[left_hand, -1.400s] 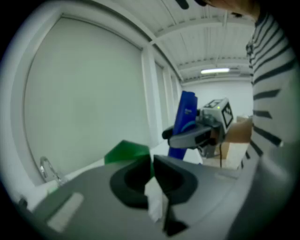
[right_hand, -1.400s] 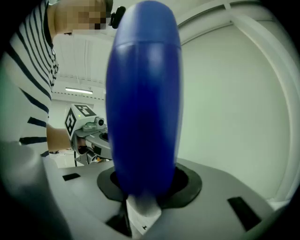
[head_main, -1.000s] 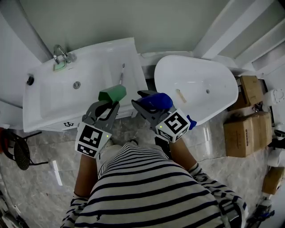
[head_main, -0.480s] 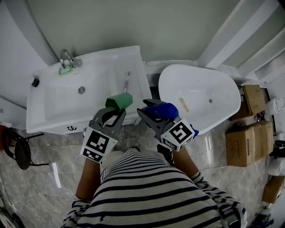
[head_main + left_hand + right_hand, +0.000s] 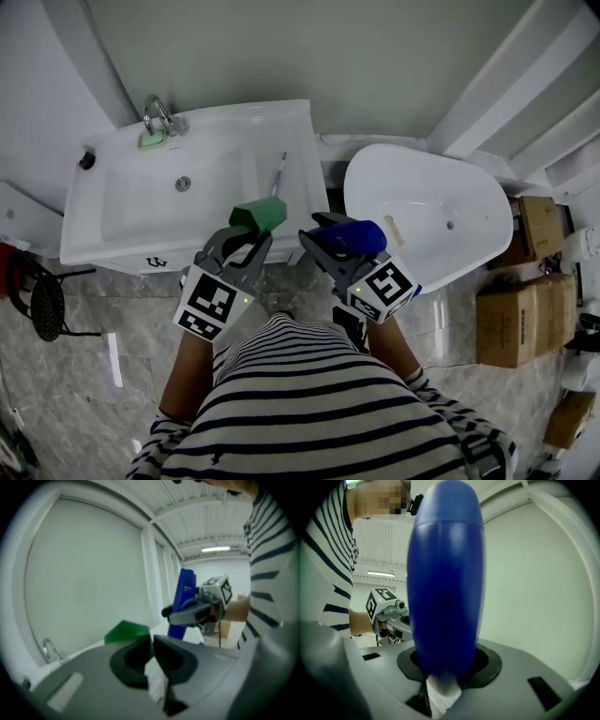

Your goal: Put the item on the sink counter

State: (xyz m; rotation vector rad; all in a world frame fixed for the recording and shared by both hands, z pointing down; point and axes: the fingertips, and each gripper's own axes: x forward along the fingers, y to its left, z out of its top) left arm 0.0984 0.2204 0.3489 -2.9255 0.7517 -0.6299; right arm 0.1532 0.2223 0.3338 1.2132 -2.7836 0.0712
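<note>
Left claw (image 5: 152, 641): jaws almost together, pinched on a thin edge of the green piece (image 5: 125, 632). The rest of the piece sticks out past the tips, to their left.

Right claw (image 5: 445, 667): jaws partly apart, clamped round the blue bottle (image 5: 445, 583). It rises out of them and fills most of the right gripper view.

Head view: I hold both claws side by side, apart, close in front of me.
- The green piece sits over the front edge of the sink counter (image 5: 302, 141), near its front right corner. Whether it touches the counter I cannot tell.
- The blue bottle is off the counter, past its right edge, over the floor between the counter and the white tub (image 5: 422, 187).

In the way: a slim stick (image 5: 279, 172) lies along the counter's right strip, just beyond the green piece.

Further out:
- Faucet (image 5: 159, 114) at the back edge, with a small green pad (image 5: 152, 139) just in front of it.
- Black knob (image 5: 86, 160) near the back left corner.
- Cardboard boxes (image 5: 511, 314) right of the tub.
- Black stool (image 5: 42, 309) on the floor left of the counter.
</note>
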